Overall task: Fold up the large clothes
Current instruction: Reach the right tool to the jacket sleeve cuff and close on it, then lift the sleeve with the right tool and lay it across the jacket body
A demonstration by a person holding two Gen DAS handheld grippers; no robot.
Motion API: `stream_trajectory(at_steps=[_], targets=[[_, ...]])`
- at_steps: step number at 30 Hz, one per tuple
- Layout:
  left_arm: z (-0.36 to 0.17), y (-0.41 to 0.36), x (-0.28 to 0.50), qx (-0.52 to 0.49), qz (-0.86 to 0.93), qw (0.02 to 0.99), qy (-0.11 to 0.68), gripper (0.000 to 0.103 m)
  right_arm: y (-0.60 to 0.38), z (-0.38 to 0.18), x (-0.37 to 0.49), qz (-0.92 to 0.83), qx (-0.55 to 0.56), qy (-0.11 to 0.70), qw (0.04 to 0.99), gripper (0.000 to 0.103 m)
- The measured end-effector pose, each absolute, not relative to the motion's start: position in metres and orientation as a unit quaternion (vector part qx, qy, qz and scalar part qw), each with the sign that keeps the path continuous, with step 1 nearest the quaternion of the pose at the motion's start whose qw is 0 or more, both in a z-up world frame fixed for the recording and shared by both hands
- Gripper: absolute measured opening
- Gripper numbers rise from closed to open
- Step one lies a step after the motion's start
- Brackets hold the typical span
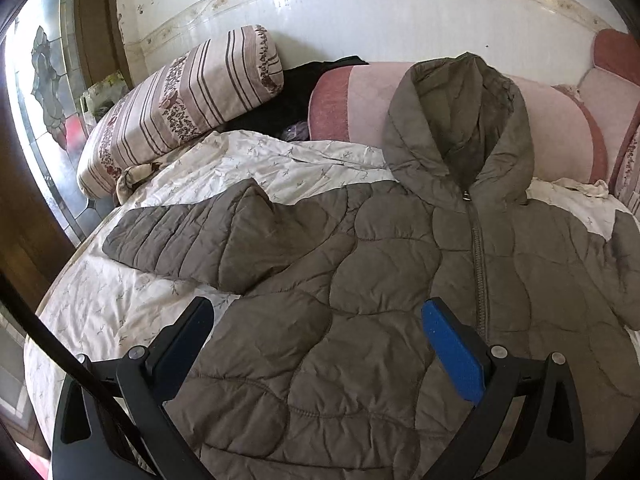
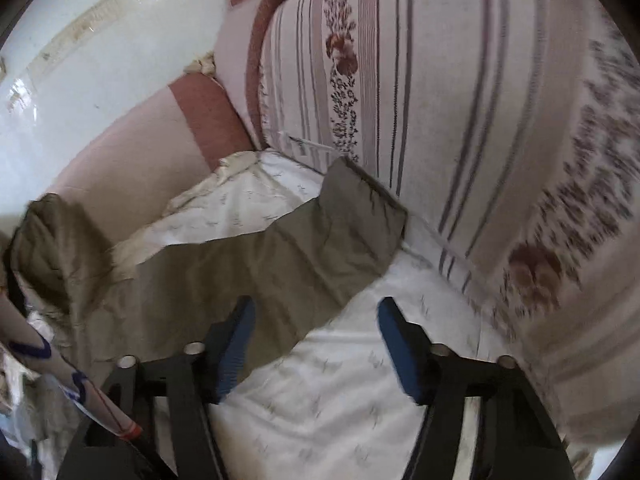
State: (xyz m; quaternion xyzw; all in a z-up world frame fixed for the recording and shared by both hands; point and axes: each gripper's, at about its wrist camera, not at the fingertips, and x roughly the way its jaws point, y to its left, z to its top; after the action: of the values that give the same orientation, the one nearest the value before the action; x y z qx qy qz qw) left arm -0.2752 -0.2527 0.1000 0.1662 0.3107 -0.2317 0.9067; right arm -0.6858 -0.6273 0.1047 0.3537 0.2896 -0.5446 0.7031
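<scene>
The quilted olive-brown jacket (image 1: 360, 280) lies spread, zipped front up, on the pale printed bedsheet (image 1: 100, 304), its puffy body under the left gripper (image 1: 320, 320), whose jaws stand released. The right gripper (image 2: 316, 320), jaws apart and grasping nothing, hangs beside the sleeve (image 2: 280, 256), near a striped floral cushion (image 2: 460, 120).

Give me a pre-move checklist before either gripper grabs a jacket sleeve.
1. Jacket lies front up, zipped: ok.
2. Hood flat on the bed: not ok, it leans on the pink bolster.
3. Left gripper open, nothing held: ok.
4. Right gripper open, nothing held: ok.
5. Sleeve end free of the striped pillow: cannot tell, they seem to touch.
</scene>
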Motion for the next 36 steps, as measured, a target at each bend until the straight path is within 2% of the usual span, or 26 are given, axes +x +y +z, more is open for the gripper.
stream_trajectory(at_steps=[6,19,20,22,23,25,36], targets=[[0.094,-0.260,-0.273,0.179,-0.228,0.905,0.311,0.103,-0.673,0.075,-0.691,-0.561,0.362,0.295,0.684,0.050],[0.086,-0.266,-0.268,0.193,-0.216,0.908,0.302,0.103,-0.729,0.026,-0.706,-0.581,0.405,0.273,0.651,0.048],[0.086,-0.265,-0.268,0.193,-0.217,0.908,0.303,0.103,-0.732,0.023,-0.707,-0.580,0.406,0.273,0.651,0.035],[0.085,-0.265,-0.267,0.195,-0.217,0.907,0.303,0.103,-0.736,0.021,-0.707,-0.580,0.404,0.280,0.650,0.018],[0.085,-0.265,-0.267,0.196,-0.217,0.907,0.303,0.103,-0.735,0.022,-0.709,-0.578,0.406,0.275,0.653,0.014],[0.085,-0.264,-0.267,0.195,-0.219,0.907,0.304,0.103,-0.727,0.031,-0.714,-0.579,0.405,0.252,0.661,0.013],[0.089,-0.251,-0.267,0.180,-0.226,0.904,0.316,0.103,-0.662,0.137,-0.690,-0.563,0.331,0.219,0.725,0.010]])
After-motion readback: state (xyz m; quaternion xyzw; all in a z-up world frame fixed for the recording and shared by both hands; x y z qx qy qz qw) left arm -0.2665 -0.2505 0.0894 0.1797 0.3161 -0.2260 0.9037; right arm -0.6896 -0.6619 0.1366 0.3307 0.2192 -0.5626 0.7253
